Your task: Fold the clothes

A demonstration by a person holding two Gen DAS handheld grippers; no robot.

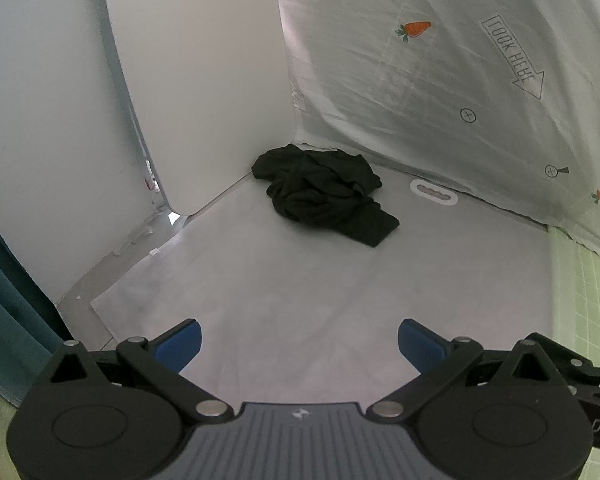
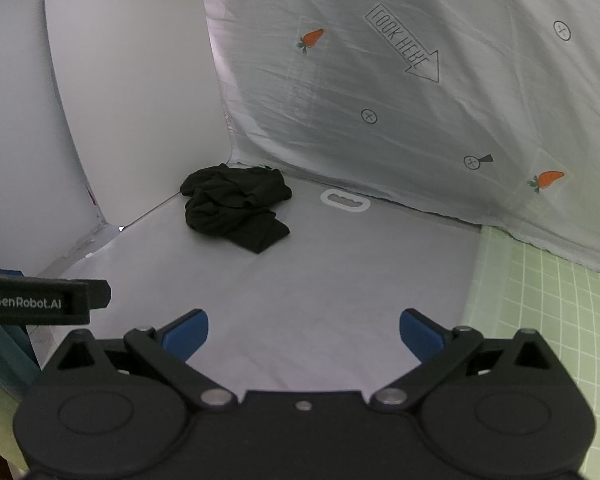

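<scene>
A crumpled black garment point(image 1: 324, 194) point(image 2: 236, 206) lies in a heap at the far corner of a grey mat point(image 1: 300, 280) point(image 2: 320, 272). My left gripper point(image 1: 299, 346) stands open well short of the heap, with nothing between its blue pads. My right gripper point(image 2: 303, 334) is open too, over the near part of the mat, with only bare mat between its fingers. Part of the left gripper's black body point(image 2: 44, 302) shows at the left edge of the right wrist view.
A white oval handle cutout point(image 1: 434, 191) point(image 2: 345, 201) sits at the mat's far edge, right of the garment. A printed sheet with carrots point(image 1: 440, 80) hangs behind. White panels point(image 1: 200, 80) stand at the left. Green checked cloth point(image 2: 540, 300) lies to the right.
</scene>
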